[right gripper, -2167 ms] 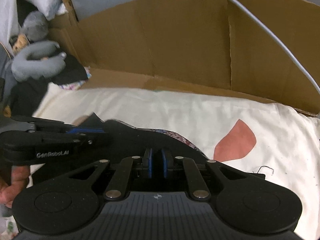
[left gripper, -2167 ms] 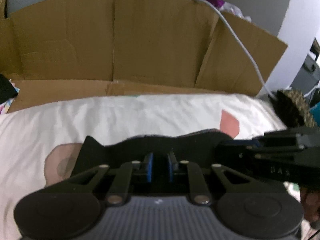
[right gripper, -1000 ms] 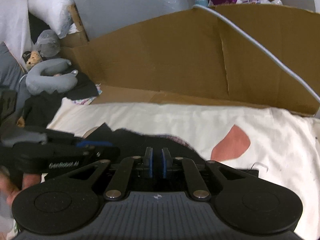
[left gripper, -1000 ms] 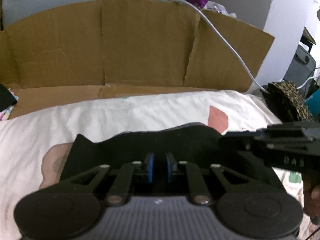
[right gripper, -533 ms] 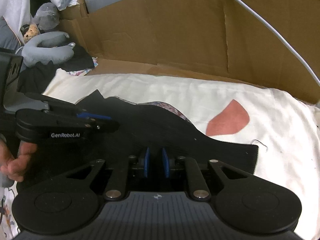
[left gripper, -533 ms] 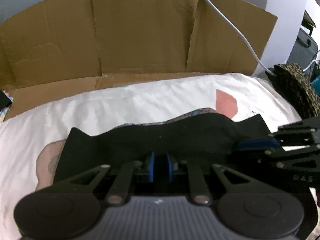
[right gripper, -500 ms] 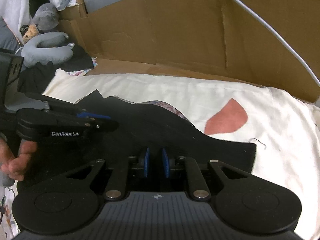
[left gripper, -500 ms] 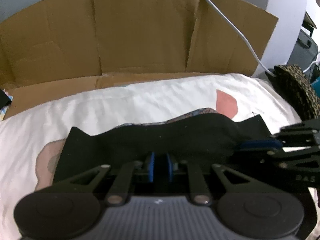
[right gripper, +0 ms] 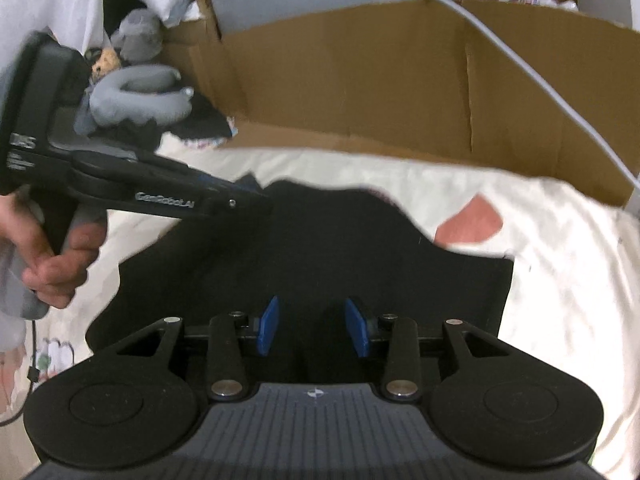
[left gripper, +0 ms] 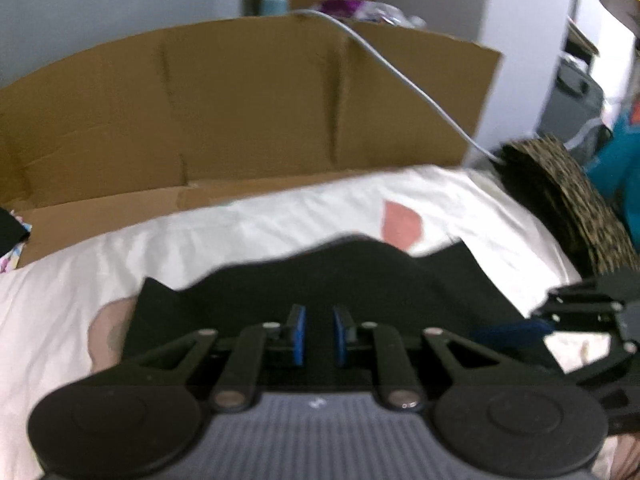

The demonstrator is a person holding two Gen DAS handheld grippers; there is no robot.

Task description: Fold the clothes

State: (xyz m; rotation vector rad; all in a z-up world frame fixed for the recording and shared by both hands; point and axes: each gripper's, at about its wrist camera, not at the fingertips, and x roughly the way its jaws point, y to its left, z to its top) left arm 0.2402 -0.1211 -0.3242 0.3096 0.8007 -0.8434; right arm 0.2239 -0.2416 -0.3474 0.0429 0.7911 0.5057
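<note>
A black garment (left gripper: 340, 280) (right gripper: 320, 248) lies spread on a white bed sheet (left gripper: 240, 232) (right gripper: 560, 260) with pink patches. In the left wrist view my left gripper (left gripper: 320, 334) has its blue pads close together with black cloth between them. From the right wrist view the left gripper (right gripper: 248, 196) pinches the garment's far left edge, held by a hand (right gripper: 56, 264). My right gripper (right gripper: 313, 326) is opening; its pads stand wide apart over the cloth without pressing it. It also shows at the garment's right side (left gripper: 516, 328).
A folded-out cardboard wall (left gripper: 240, 100) (right gripper: 360, 80) stands behind the bed, with a white cable (left gripper: 400, 80) (right gripper: 540, 80) draped over it. A leopard-print item (left gripper: 568, 200) lies at the right edge. Grey plush toys (right gripper: 132, 92) and dark clothes pile up at the far left.
The right jaws have spread apart and let go of the black garment, whose right part now lies flat. The left gripper keeps its grip and has shifted along the garment's far edge.
</note>
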